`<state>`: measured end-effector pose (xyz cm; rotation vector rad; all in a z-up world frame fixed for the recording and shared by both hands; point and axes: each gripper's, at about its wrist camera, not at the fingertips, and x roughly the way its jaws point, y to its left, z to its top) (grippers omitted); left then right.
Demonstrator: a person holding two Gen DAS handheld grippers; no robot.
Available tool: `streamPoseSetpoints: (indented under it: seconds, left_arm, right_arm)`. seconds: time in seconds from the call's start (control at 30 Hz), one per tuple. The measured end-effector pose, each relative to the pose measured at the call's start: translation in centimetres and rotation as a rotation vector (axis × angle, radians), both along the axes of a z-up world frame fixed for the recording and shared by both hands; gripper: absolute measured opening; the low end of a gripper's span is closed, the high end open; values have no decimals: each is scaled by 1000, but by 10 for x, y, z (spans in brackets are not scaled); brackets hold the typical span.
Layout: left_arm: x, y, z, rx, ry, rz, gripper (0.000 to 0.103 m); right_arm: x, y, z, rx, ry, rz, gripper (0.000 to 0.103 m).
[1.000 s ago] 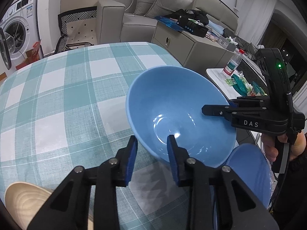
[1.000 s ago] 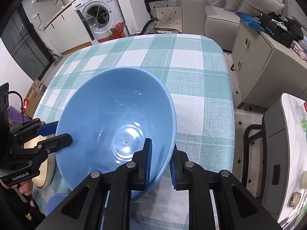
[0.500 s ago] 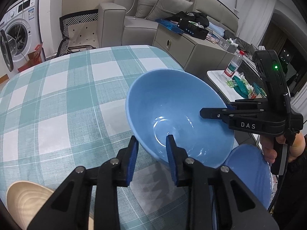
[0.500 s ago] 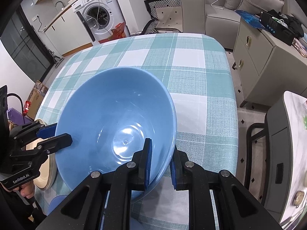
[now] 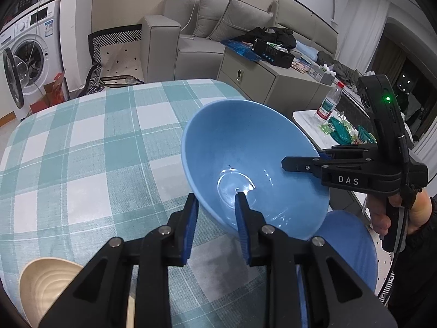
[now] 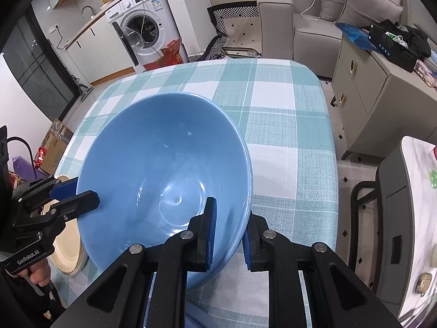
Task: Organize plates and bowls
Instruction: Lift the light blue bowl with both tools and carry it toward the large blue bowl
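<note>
A large blue bowl (image 5: 245, 153) is held tilted in the air above the checked table (image 5: 82, 147). My left gripper (image 5: 215, 205) is shut on its near rim, one finger inside and one outside. My right gripper (image 6: 229, 213) is shut on the opposite rim and shows in the left wrist view (image 5: 303, 162). The bowl fills the right wrist view (image 6: 153, 180), where my left gripper (image 6: 76, 194) grips its left edge. A blue plate (image 5: 352, 248) lies on the table under the bowl. A cream plate (image 5: 46, 281) lies at the table's near left corner, also in the right wrist view (image 6: 67, 251).
A grey sideboard (image 5: 273, 79) and a sofa (image 5: 191, 41) stand beyond the table's far edge. A small side table with a water bottle (image 5: 329, 101) is at the right. A washing machine (image 6: 142, 30) stands at the far left.
Both grippers have raised the blue bowl a little higher above the table, still gripping opposite rims. The plates have not moved.
</note>
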<state>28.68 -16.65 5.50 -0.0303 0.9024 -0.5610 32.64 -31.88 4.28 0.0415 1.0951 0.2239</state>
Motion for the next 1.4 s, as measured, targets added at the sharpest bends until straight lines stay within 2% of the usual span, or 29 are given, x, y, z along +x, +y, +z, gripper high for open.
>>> streamPoseSetpoints:
  seconds: [0.67, 1.13, 1.4]
  left_arm:
    - [-27, 19, 38, -45, -76, 7, 26]
    - [-59, 23, 57, -62, -122, -24, 26]
    - [-75, 24, 62, -68, -134, -45, 26]
  right_arm:
    - [-26, 18, 48, -29, -78, 10, 17]
    - [-72, 23, 80, -43, -140, -29, 17]
    - [-94, 28, 89, -75, -130, -56, 17]
